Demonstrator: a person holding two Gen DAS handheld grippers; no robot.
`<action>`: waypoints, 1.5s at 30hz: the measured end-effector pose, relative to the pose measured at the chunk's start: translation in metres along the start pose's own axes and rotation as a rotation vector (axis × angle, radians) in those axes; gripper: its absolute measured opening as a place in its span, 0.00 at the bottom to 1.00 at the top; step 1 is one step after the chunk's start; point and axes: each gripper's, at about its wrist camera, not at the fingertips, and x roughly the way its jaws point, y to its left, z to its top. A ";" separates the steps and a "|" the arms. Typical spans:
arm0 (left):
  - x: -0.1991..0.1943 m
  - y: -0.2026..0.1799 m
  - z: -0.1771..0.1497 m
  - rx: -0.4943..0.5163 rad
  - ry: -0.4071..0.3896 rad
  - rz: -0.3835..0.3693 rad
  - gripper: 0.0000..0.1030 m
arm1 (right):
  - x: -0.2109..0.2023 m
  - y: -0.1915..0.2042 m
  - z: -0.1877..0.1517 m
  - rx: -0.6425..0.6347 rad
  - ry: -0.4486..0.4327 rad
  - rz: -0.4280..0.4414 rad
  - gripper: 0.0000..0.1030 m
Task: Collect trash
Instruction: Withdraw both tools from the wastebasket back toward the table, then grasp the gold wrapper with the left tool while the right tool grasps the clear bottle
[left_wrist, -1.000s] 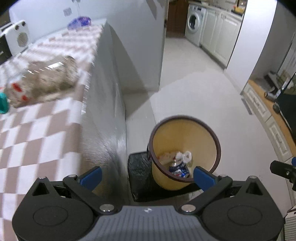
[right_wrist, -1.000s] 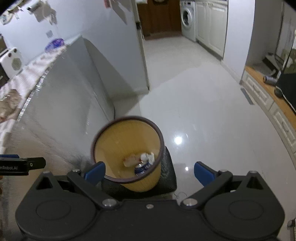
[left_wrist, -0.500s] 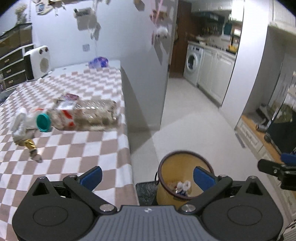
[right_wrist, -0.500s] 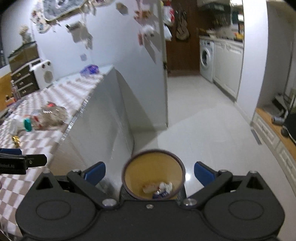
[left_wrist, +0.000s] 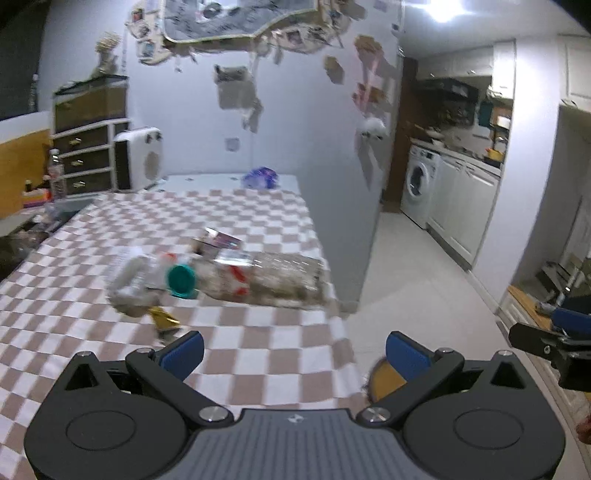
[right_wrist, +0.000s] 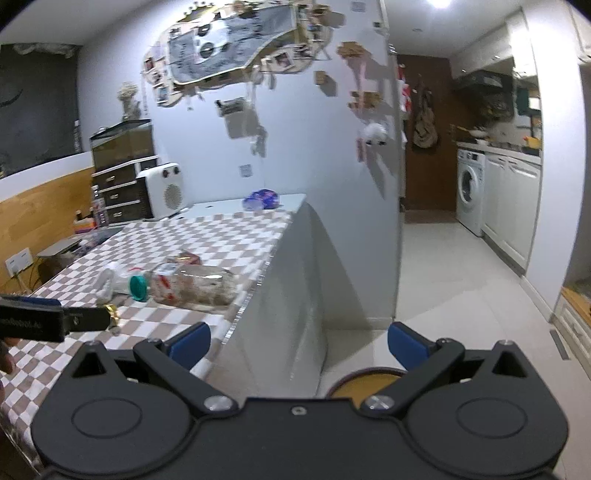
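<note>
- Clear plastic bottle (left_wrist: 266, 278) lies on its side on the checked cloth of the table (left_wrist: 258, 218), near the edge that drops toward the floor; its teal cap (left_wrist: 181, 280) points away from that edge.
- Beside the cap sits a crumpled white wrapper (left_wrist: 127, 282), and just in front of it a small gold scrap (left_wrist: 164, 319). A small box (left_wrist: 218, 240) rests behind the bottle, touching or nearly so; blur makes this hard to tell.
- Left gripper (left_wrist: 293, 349) hangs over the near part of the table, its blue fingers spread wide with nothing between them.
- Right gripper (right_wrist: 299, 341) is off the table edge, likewise spread and empty, above the rim of the yellow bin (right_wrist: 369, 382) on the floor.
- To my eye the bottle is light and springy: thin walls that dent under a squeeze and a smooth skin that can slip. It may roll when nudged.
- Taking it across the middle of the body, near the red label, looks safest, since the fingers can bite into the soft wall there.
- Wrapper and gold scrap seem nearly weightless and soft; a pinch from above on the bunched part should do.
</note>
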 end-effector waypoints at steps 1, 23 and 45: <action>-0.003 0.006 0.000 -0.002 -0.010 0.013 1.00 | 0.003 0.006 0.001 -0.002 -0.006 0.018 1.00; 0.089 0.137 -0.015 -0.262 -0.004 0.184 1.00 | 0.093 0.077 0.006 0.030 0.061 0.121 1.00; 0.157 0.152 -0.040 -0.375 -0.022 0.084 0.78 | 0.174 0.076 0.026 -0.018 0.022 0.195 1.00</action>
